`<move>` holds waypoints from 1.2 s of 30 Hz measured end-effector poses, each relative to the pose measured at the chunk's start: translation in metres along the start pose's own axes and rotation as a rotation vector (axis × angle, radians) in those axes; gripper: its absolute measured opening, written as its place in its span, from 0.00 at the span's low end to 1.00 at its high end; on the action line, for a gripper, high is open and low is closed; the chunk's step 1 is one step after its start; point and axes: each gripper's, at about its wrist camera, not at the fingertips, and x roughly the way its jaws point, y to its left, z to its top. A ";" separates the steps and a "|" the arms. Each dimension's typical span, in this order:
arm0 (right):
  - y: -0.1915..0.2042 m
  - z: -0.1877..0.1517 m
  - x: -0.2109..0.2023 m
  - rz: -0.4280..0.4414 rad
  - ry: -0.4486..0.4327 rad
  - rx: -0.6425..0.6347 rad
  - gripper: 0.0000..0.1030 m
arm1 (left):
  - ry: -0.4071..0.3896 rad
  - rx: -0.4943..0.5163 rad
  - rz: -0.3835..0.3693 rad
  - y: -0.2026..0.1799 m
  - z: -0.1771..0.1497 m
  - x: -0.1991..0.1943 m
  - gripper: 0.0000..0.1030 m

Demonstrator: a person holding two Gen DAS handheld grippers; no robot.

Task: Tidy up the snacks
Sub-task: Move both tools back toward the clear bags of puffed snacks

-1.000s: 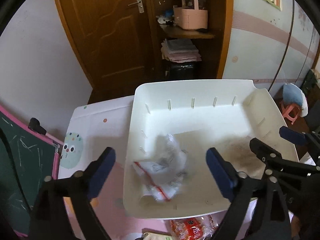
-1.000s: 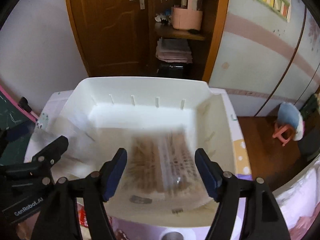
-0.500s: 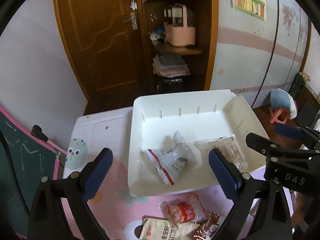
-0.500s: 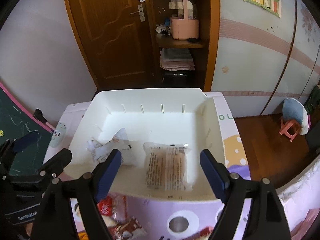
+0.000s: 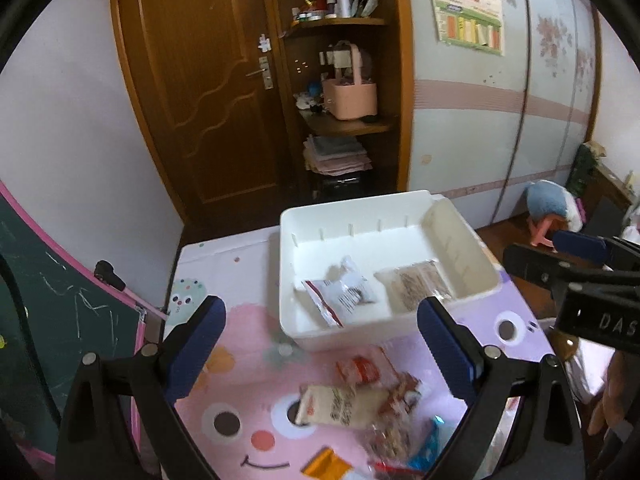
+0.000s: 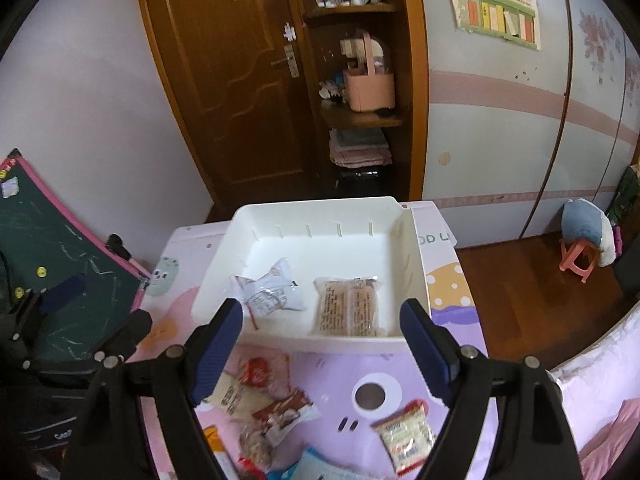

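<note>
White plastic bin point(image 6: 320, 240) sits on a pastel cartoon play mat point(image 6: 400, 376), far end toward the wooden door point(image 6: 224, 80). Everything below is placed relative to the bin.

Inside the bin, two snacks lie flat on the floor: crinkled white packet with a red strip point(image 6: 270, 294) on the left half, clear pack of brown biscuits point(image 6: 348, 306) on the right half, near the front wall. The two are close but apart.

In front of the bin, on the mat, a loose pile of snacks: red-labelled packet point(image 6: 256, 370) just before the front wall, beige pouch point(image 6: 236, 394) beside it, brown-and-white wrapper point(image 6: 284, 412) further out, yellow-edged clear packet point(image 6: 406, 438) off to the right, blue wrapper point(image 6: 316, 466) at the bottom edge. Left wrist view blurs this pile.

Right gripper point(image 6: 322, 354) hangs above the bin's front wall and the pile; its jaws have just been opening, now spread wide, nothing between them. Left gripper point(image 5: 318, 356) hangs over the mat before the bin's front-left part, blue pads far apart, nothing held. Each gripper shows at the edge of the other's view.

Left of the bin, a green chalkboard with pink frame point(image 6: 52, 256) leans at the mat edge. Behind the bin, a shelf with a pink basket point(image 6: 370, 88).
</note>
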 end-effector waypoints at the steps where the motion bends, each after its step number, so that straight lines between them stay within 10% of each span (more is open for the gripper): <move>1: 0.001 -0.003 -0.007 0.002 -0.005 -0.001 0.79 | 0.003 0.000 -0.007 0.000 -0.004 -0.008 0.93; 19: 0.041 -0.124 -0.097 -0.016 -0.004 -0.178 0.79 | 0.008 -0.015 -0.087 0.035 -0.118 -0.092 0.93; 36: 0.090 -0.247 -0.012 0.206 0.344 -0.286 0.79 | 0.275 0.125 -0.172 0.041 -0.244 -0.015 0.93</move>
